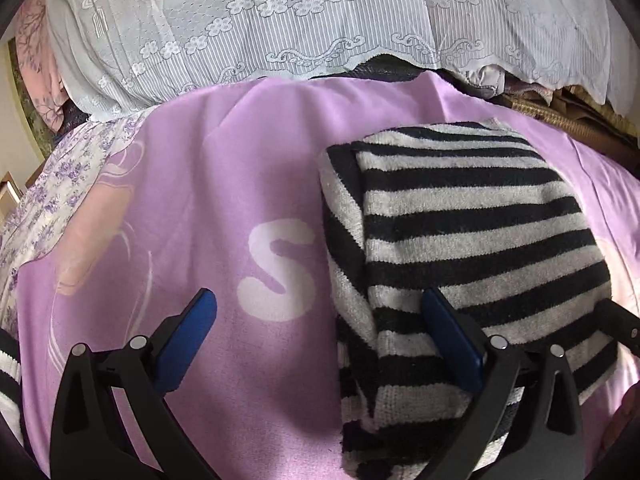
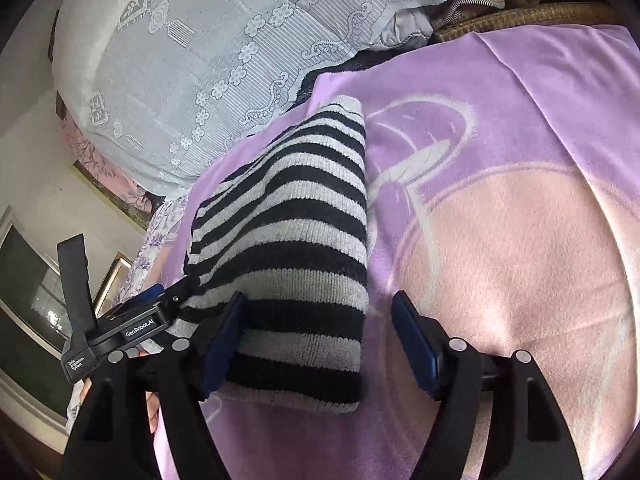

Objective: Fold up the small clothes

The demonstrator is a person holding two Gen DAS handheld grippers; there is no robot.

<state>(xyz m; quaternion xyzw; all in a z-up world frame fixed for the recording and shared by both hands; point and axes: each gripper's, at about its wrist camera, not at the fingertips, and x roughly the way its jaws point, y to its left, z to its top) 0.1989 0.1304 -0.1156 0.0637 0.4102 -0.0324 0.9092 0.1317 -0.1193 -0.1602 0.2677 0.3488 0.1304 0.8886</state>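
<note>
Spread wide over the bed: a lilac blanket, printed with a white letter S and pale pink shapes. Heaped behind it, bedding under a white lace cover. Lying on the blanket, 1 striped top, black and white knit, already folded into a thick, roughly rectangular packet with layers stacked at its left edge. Looks near finished for this piece; left to do, probably a last tidy or moving it aside, though any other clothes waiting cannot be seen.

Left tongs: apart, 1 pad over bare blanket, the other resting at the near part of the top, clamping nothing. Right tongs: apart as well, straddling the top's near right corner, pads not pressing. No grip on the cloth from either side.
</note>
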